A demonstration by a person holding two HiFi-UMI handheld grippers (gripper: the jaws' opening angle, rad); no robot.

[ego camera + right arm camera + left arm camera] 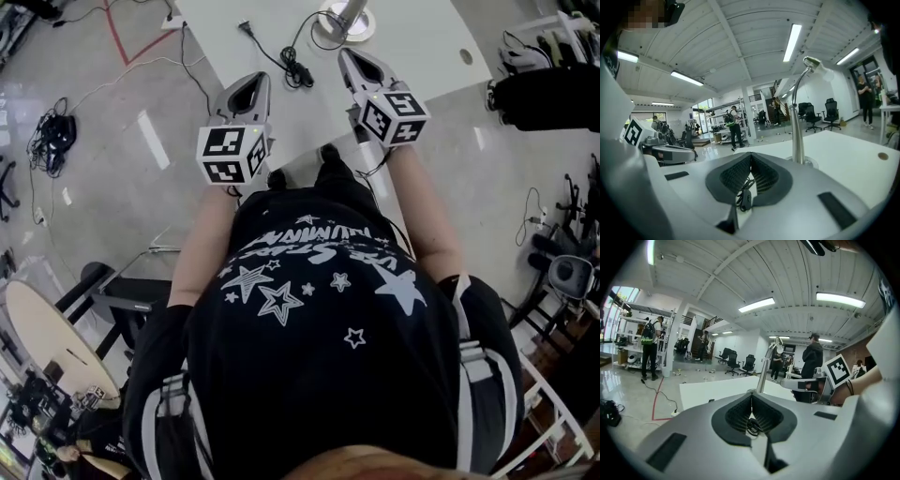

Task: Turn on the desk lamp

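The desk lamp's round base (345, 21) stands at the far side of the white table (422, 37). Its black cable with an inline switch (295, 67) lies coiled between my two grippers, and the plug (246, 28) lies loose on the tabletop. My left gripper (255, 82) hovers shut and empty over the table's near edge. My right gripper (349, 56) is shut and empty just short of the base. The right gripper view shows the chrome stem (797, 122), the bent lamp head (812, 62) and the switch (746, 199) below the shut jaws. The stem (762, 373) also rises ahead in the left gripper view.
A grommet hole (466, 56) sits at the table's right end. Loose cables (52, 136) lie on the shiny floor at left, and a round table (47, 342) is behind me. Office chairs (732, 363) and standing people (812, 359) are far across the room.
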